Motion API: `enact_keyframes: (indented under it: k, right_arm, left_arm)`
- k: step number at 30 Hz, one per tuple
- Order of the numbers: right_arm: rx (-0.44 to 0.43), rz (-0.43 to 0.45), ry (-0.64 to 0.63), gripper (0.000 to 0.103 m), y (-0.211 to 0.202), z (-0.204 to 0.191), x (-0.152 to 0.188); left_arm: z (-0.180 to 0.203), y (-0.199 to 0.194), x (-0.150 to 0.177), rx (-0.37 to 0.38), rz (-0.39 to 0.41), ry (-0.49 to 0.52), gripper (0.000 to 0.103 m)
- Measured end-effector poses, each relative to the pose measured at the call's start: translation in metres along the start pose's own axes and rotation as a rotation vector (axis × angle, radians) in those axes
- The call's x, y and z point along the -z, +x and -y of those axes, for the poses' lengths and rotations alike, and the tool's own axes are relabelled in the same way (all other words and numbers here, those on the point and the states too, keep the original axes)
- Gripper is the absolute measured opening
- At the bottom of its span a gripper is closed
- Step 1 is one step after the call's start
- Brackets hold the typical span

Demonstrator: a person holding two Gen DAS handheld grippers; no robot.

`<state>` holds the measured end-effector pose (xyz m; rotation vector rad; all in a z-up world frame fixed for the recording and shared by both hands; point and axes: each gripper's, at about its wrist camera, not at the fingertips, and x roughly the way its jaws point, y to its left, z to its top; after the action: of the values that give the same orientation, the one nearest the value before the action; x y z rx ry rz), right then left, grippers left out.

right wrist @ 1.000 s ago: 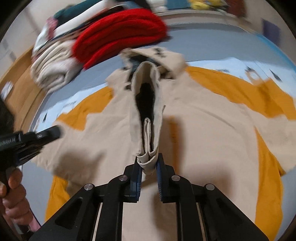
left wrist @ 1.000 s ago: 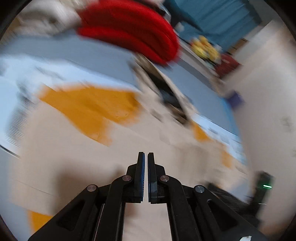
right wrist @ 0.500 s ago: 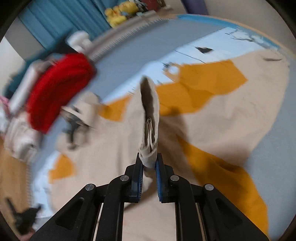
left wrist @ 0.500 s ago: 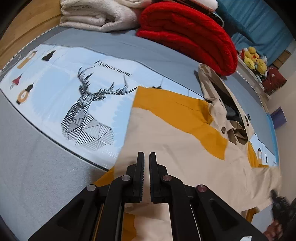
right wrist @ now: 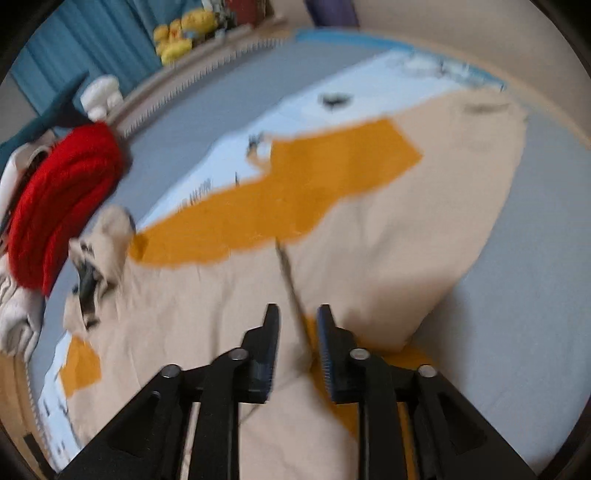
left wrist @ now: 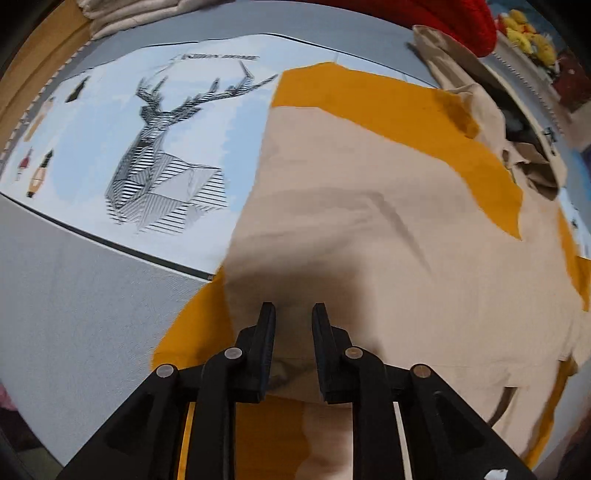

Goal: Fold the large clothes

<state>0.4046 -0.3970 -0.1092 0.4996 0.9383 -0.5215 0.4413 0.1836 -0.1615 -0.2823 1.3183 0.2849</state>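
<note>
A large beige and mustard-yellow jacket [left wrist: 369,206] lies spread flat on the bed; it also shows in the right wrist view [right wrist: 369,221]. Its hood and collar [left wrist: 532,166] lie at the far right, and at the left in the right wrist view [right wrist: 99,258]. My left gripper [left wrist: 293,314] is open, low over the beige cloth near the jacket's lower edge. My right gripper [right wrist: 297,315] is open, just above a seam or fold line [right wrist: 291,284] of the jacket, holding nothing.
The bed cover has a grey border [left wrist: 74,314] and a light blue panel with a deer print [left wrist: 166,155]. A folded red knit [right wrist: 59,199] and folded white cloths [right wrist: 14,317] are stacked at the bed's far side. Yellow toys [right wrist: 184,29] sit behind.
My right gripper has let go of the beige fold it held up; the cloth now lies flat. My left gripper has opened and dropped closer to the jacket.
</note>
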Motion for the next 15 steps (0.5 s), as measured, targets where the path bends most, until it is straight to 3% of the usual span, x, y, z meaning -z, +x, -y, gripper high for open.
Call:
enact_keyframes:
  k: [2,3,5,6,10,13,15]
  right_arm:
    - [-0.084,-0.012,-0.027,0.039,0.003,-0.007,-0.003]
    - [-0.121,-0.041,-0.039,0.039,0.011,-0.01,-0.005]
    - [-0.227,-0.182,-0.065,0.039,0.034,-0.025,0.002]
    - [-0.245,-0.244,-0.066,0.039,0.044,-0.028,0.008]
    - [-0.129,-0.379,-0.093,0.039,0.074,-0.026,0.029]
    - [-0.11,-0.392,-0.086,0.039,0.077,-0.022,0.028]
    - [-0.103,-0.372,-0.11,0.039,0.072,-0.024,0.026]
  left_arm:
    - [0.005,-0.008,0.0,0.004,0.03,0.012,0.018]
    - [0.008,-0.012,0.0,0.043,0.044,0.016,0.018]
    - [0.01,-0.005,0.002,0.082,0.021,0.023,0.023]
    - [0.007,0.004,0.004,0.06,-0.009,0.02,0.023]
    - [-0.003,0.01,0.004,0.023,-0.03,-0.027,0.018]
    - [-0.001,-0.004,0.002,0.038,0.025,-0.03,0.019]
    - [-0.005,0.005,0.002,0.022,-0.003,-0.028,0.019]
